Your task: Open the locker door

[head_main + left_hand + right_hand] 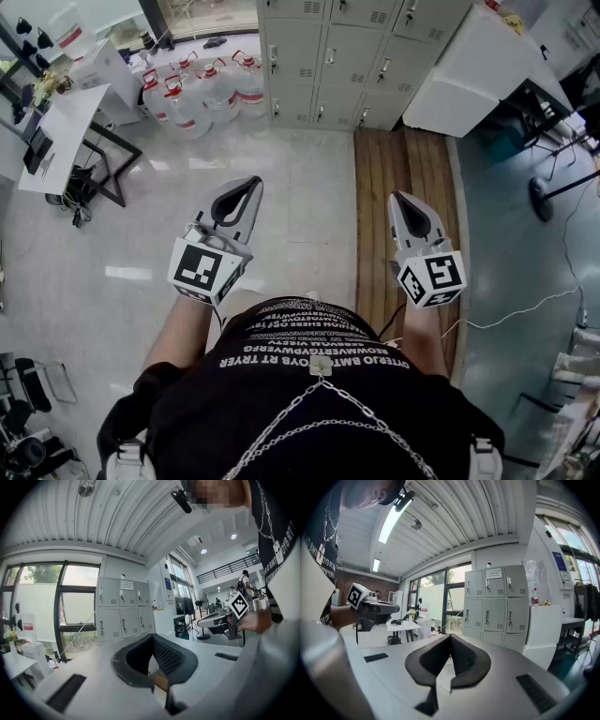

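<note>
Facing closed grey lockers [328,66], left hand-held gripper [251,185] and right hand-held gripper [397,198] have jaws pressed together.

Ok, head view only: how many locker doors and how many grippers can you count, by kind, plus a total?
Locker doors: 9, three rows of three, with the top row cut by the frame edge.
Grippers: 2, the left gripper and the right gripper, both shut with nothing between the jaws.
Total: 11

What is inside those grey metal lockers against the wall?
Only the closed doors of the grey metal lockers show, with handles and vent slots. Every door in view is shut, so whatever is inside is covered.
</note>
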A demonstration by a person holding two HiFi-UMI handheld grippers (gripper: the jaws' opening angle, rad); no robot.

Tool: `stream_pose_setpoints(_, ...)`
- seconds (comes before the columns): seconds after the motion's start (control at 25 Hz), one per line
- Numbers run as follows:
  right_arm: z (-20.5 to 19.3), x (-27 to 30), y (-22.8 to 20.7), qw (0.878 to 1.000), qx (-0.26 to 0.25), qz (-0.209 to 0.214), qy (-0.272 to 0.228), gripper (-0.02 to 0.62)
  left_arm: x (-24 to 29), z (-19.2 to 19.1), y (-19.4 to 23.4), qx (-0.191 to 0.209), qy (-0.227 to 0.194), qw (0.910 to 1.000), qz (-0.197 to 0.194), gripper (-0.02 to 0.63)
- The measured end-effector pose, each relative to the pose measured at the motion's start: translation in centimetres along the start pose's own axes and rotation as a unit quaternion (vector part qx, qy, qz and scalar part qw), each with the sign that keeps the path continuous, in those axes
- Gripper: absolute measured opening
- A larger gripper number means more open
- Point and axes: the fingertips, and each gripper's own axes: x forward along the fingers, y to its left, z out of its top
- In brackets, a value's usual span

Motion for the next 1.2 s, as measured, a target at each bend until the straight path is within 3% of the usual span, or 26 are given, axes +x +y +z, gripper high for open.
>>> stream_pose_setpoints(0.2,-0.4,-0.5,-2.2,1.000,0.017,0.001,-0.008,-0.003,1.1,-0.1,-1.7,0.010,0.009,0.9999,0.002,0.005)
stream_pose_setpoints(0.6,-1.8,1.7,-3.9,0.997,0.068,-0.006,-0.018,-0.003,2.7,-1.8,-0.5,0.002,0.034,0.9994,0.000,0.005)
stream_pose_setpoints(1.2,-1.3,11.2,-7.1,0.997,0.059,-0.047,0.025,0.069,11.6,-4.7,8.3,-0.023,0.035,0.9978,-0.050,0.005)
